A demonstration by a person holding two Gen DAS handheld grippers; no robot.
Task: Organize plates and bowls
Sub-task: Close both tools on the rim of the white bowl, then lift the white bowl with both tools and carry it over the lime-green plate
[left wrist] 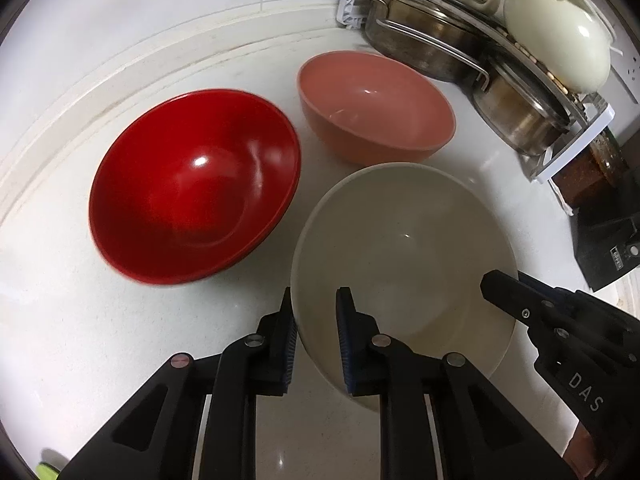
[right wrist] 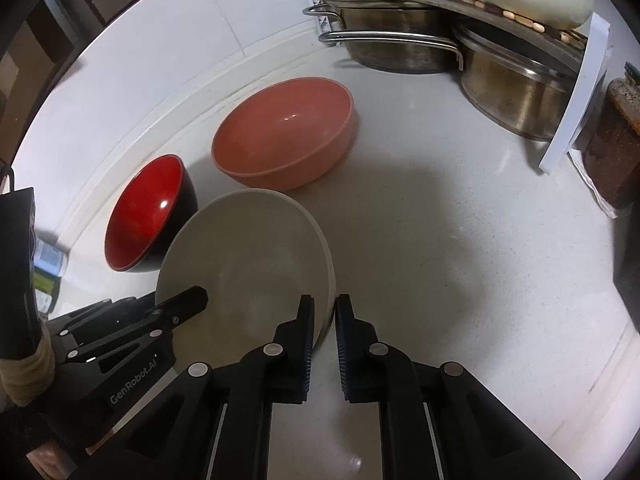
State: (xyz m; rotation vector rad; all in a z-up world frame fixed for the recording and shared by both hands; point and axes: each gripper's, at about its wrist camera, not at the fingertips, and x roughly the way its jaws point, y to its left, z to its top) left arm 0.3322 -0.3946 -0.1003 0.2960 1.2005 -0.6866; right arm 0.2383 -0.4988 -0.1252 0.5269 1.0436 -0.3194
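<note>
Your left gripper point(left wrist: 316, 312) is straddling the near-left rim of the cream bowl point(left wrist: 404, 248). One of its fingers point(left wrist: 286, 332) is sitting outside the wall and the other is sitting inside the bowl. There is a small gap between them, and I cannot tell if they are squeezing the rim yet.

Your right gripper point(right wrist: 322, 320) is doing the same on the bowl's right rim. One of its fingers point(right wrist: 304, 332) is inside the bowl, and the other is outside it, over the bench point(right wrist: 440, 260). These fingers are close together with the rim between them, but I cannot tell if they are pinching it.

The cream bowl is sitting upright, nearest to you, with a gripper on each side.

The red bowl point(left wrist: 192, 188) is sitting to the left of the cream bowl, just beside it. It is red inside and dark outside. In the right wrist view the cream bowl's rim is covering a bit of it.

The pink bowl point(left wrist: 372, 104) is sitting farther back, behind the cream bowl and to the right of the red one. All three bowls are looking empty.

At the far right a rack point(left wrist: 568, 152) is holding steel pots point(right wrist: 400, 44) underneath, and a pale pot point(left wrist: 560, 40) is resting on top.
</note>
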